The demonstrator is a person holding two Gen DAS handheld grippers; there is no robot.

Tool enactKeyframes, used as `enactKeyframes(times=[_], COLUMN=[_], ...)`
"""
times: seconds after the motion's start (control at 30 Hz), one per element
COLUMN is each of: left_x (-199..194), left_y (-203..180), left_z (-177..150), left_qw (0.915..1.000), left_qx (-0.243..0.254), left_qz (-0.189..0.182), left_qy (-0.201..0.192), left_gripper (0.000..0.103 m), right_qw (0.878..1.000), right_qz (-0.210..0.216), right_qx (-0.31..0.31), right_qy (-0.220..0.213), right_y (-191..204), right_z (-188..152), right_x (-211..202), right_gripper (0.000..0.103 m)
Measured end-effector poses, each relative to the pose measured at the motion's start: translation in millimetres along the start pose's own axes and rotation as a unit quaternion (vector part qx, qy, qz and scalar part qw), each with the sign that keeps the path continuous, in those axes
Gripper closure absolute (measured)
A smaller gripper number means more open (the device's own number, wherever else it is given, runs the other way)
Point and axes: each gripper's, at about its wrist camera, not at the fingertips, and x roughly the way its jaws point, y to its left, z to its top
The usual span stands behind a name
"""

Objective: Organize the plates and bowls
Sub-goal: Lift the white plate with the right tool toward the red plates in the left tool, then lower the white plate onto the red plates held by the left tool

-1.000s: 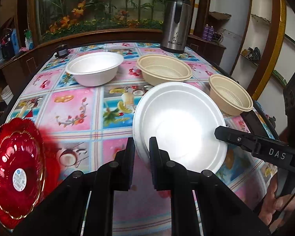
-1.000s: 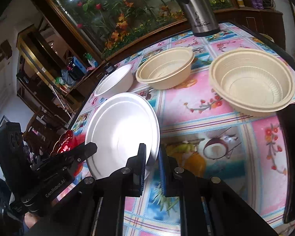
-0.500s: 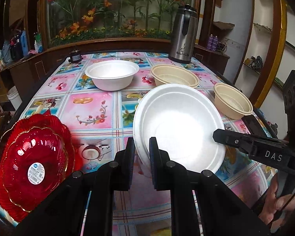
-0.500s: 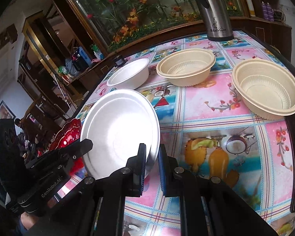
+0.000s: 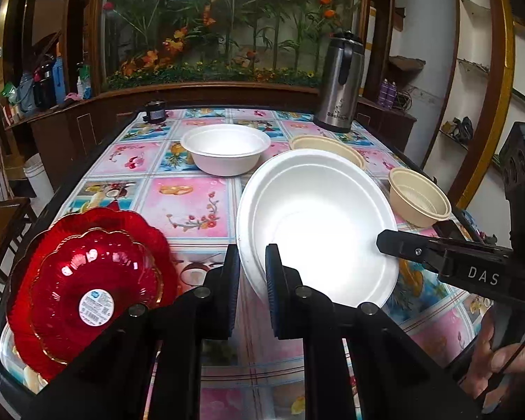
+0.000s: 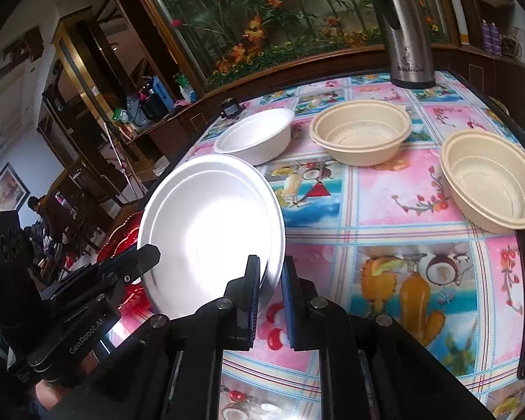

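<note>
Both grippers had risen and drawn back since the earlier frames, carrying the white foam plate (image 5: 318, 224) clear of the patterned tablecloth (image 5: 189, 203), with more of the red plates (image 5: 87, 287) entering the left view. Left gripper (image 5: 252, 281) was clamped nearly closed on the plate's near-left rim; right gripper (image 6: 270, 299) was likewise pinched on its opposite rim. Plate hung tilted between them, above the table. White bowl (image 5: 225, 148) and two beige bowls (image 6: 362, 131) (image 6: 491, 180) stood behind it, near the steel flask (image 5: 339, 84). Red plates lay stacked at the table's left edge.
</note>
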Motion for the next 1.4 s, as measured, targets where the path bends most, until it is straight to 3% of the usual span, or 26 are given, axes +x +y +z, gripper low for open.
enactKeyframes(times=[0.37,0.83,1.4], left_x=[-37.7,-36.6,-24.8], left_y=[61.6,151.2,172.4], left_z=[-0.9,-30.1,-43.6], left_qw=[0.9972,0.9859,0.9795], left_qx=[-0.045,-0.127,-0.159], left_qz=[0.049,0.110,0.121], left_qy=[-0.033,-0.003,0.026], left_gripper=[0.091,0.091,0.091], right_qw=[0.998,0.986,0.979], right_qz=[0.045,0.077,0.065], right_qx=[-0.051,-0.117,-0.142], right_qy=[0.017,0.091,0.133], right_y=[65.3,149.9,173.4], right_z=[11.6,-1.5,-13.3], right_x=[24.0,97.6,127.3], right_gripper=[0.091,0.090,0.089])
